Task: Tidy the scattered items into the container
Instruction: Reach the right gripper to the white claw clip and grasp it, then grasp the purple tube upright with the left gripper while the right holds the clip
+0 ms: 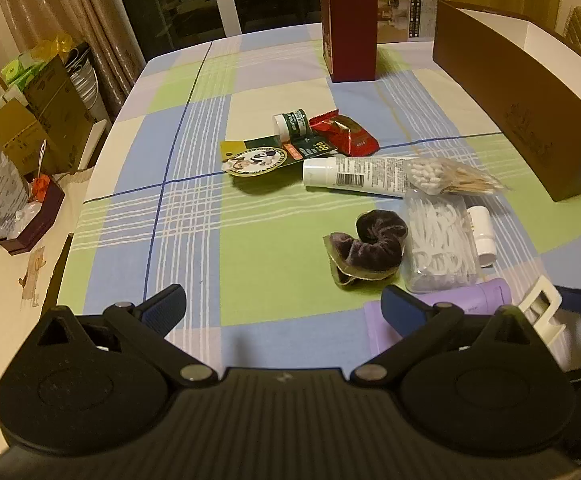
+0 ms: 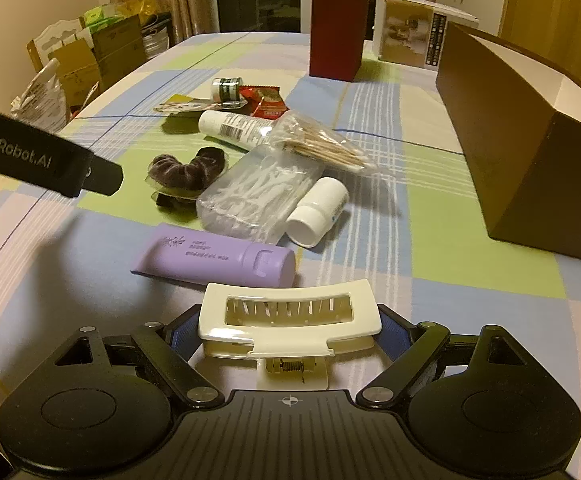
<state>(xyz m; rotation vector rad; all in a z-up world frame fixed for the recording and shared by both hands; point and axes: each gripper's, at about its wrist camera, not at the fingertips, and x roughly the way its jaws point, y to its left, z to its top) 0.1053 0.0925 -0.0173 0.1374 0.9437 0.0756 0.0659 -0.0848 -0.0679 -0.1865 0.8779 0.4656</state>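
My right gripper [image 2: 288, 328] is shut on a cream hair claw clip [image 2: 286, 320], which also shows in the left wrist view [image 1: 540, 308]. My left gripper [image 1: 282, 308] is open and empty, above the near table edge. Ahead lie a purple tube [image 2: 214, 254], a bag of floss picks [image 2: 256, 196], a small white bottle [image 2: 318, 210], a dark scrunchie [image 1: 370, 246], a bag of cotton swabs [image 1: 446, 176], a white tube [image 1: 354, 174], a red snack packet [image 1: 344, 130], a green jar [image 1: 292, 122] and a green card [image 1: 258, 156]. The brown open box [image 1: 530, 104] stands at right.
A tall red carton [image 1: 350, 32] and a printed box [image 1: 406, 12] stand at the far side of the checked tablecloth [image 1: 194, 200]. Cardboard boxes and bags [image 1: 30, 120] crowd a side surface at left.
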